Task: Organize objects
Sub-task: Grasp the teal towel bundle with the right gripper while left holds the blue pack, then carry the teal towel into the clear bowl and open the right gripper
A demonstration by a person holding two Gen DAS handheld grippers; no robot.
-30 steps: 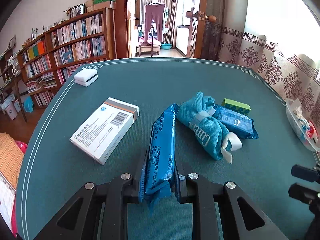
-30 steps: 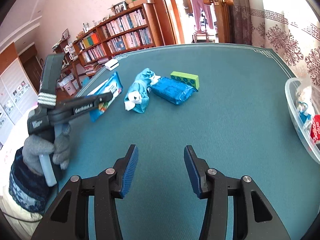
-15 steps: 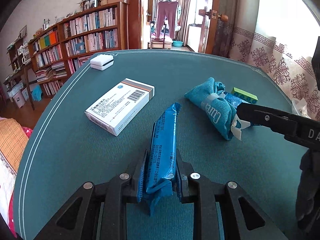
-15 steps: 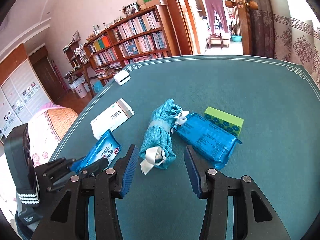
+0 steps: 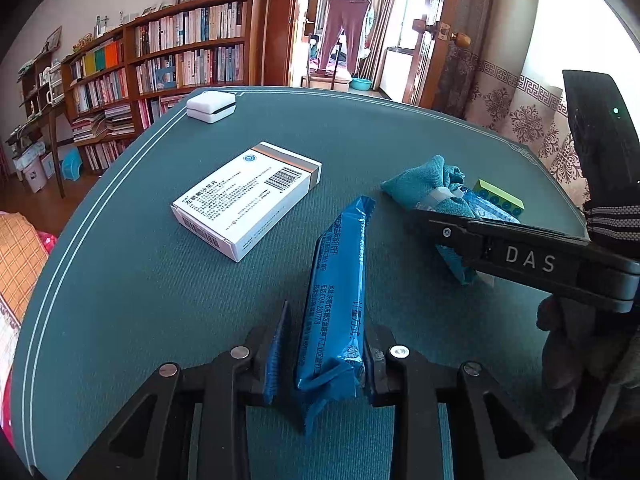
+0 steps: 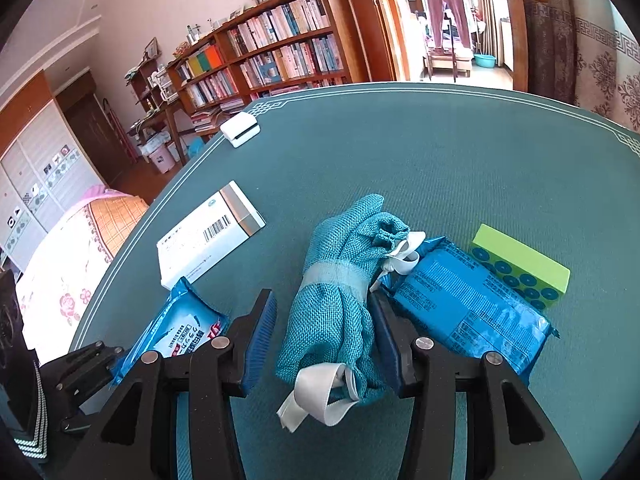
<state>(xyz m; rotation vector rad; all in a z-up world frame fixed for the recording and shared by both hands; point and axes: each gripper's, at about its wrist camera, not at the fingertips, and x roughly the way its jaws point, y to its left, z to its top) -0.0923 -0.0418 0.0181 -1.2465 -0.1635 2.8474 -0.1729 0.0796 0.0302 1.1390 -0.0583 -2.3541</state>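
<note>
glossy blue foil comes first at the bottom centre of my left wrist view: a long, crinkled snack pack point(image 5: 340, 300) lies between the fingers of my left gripper point(image 5: 320, 354), its long axis running straight away from the lens. the right pad touches the wrapper, but a sliver of table shows beside the left pad, so i read those jaws as slightly apart, not clamped. in my right wrist view the right gripper point(image 6: 322, 334) stands wide open, straddling a teal woven pouch point(image 6: 340, 300) tied with white ribbon; the pouch is a soft, lumpy roll, long axis pointing away and a little right, sitting low and central. to its right, touching it, lies a flat blue plastic pack point(image 6: 468, 304), and just beyond that a rigid lime-green block point(image 6: 520, 266) printed with blue discs. left of centre sits a white cardboard box point(image 6: 208, 246) with a barcode, angled toward the upper right. farther up, near the rim of the felt-like teal table point(image 6: 460, 152), rests a small white case point(image 6: 240, 130). wooden bookshelves point(image 6: 276, 56) fill the upper left.
</note>
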